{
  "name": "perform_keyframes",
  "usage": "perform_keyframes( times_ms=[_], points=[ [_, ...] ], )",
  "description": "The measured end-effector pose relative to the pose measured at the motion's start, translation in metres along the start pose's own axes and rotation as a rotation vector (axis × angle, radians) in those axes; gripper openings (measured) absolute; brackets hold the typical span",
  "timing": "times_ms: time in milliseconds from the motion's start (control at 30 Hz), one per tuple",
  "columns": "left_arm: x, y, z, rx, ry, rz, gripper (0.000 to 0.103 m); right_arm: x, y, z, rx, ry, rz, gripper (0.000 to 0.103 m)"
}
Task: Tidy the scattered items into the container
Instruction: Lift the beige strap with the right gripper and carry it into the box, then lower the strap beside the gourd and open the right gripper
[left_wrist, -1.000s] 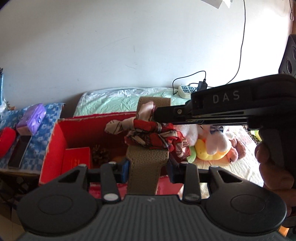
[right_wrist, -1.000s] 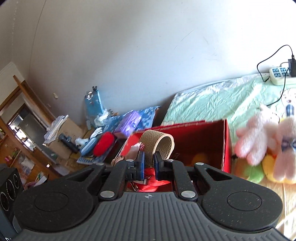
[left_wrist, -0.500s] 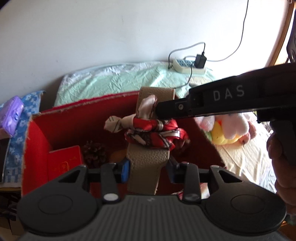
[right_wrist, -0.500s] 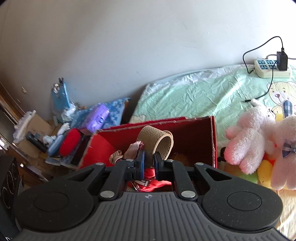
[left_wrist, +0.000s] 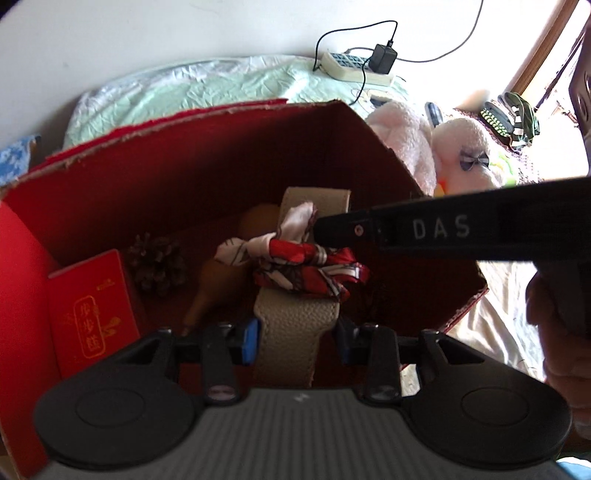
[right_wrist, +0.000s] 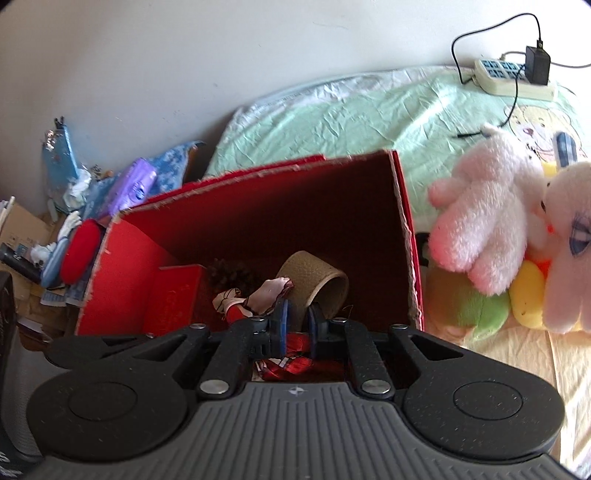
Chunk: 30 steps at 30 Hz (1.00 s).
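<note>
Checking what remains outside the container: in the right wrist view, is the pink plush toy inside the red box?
No, the pink plush toy lies on the bed to the right of the red box, outside its wall.

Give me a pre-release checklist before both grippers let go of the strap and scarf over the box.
1. Left gripper grips the tan leather strap: ok.
2. Right gripper pinches the red patterned scarf tied round the strap: ok.
3. Bundle is inside the red box walls, not over the rim: ok.
4. Landing spot free: pine cone and red booklet sit to the left, a brown item lies partly under it: cannot tell.
5. Bundle's height above the box floor: cannot tell.
</note>
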<state>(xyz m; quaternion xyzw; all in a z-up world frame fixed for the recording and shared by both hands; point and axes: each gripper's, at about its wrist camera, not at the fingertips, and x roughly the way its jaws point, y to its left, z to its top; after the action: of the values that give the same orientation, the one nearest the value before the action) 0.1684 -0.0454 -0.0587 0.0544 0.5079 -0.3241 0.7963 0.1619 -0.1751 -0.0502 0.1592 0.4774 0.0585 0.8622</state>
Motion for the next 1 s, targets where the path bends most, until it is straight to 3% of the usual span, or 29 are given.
perform_keyframes(
  times_ms=[200, 433, 733, 800, 833, 1000],
  points=[
    [0.01, 0.004, 0.008, -0.007, 0.081, -0.049, 0.04, 0.011, 0.003, 0.004, -0.009, 0.047, -0.065, 0.012],
    [0.018, 0.016, 0.011, -0.045, 0.141, -0.098, 0.052, 0.031, 0.01, 0.01, -0.053, 0.113, -0.121, 0.013],
    [0.018, 0.029, 0.007, -0.109, 0.17, -0.105, 0.068, 0.064, 0.006, 0.023, -0.007, 0.213, -0.068, 0.014],
    [0.016, 0.032, 0.005, -0.124, 0.165, -0.078, 0.052, 0.067, 0.007, 0.025, -0.017, 0.221, -0.057, 0.014],
    [0.016, 0.033, 0.005, -0.122, 0.165, -0.051, 0.049, 0.069, 0.008, 0.027, -0.024, 0.227, -0.047, 0.014],
    [0.012, 0.041, 0.001, -0.167, 0.16, -0.066, 0.049, 0.076, 0.02, 0.031, -0.088, 0.226, -0.039, 0.013]
  ],
)
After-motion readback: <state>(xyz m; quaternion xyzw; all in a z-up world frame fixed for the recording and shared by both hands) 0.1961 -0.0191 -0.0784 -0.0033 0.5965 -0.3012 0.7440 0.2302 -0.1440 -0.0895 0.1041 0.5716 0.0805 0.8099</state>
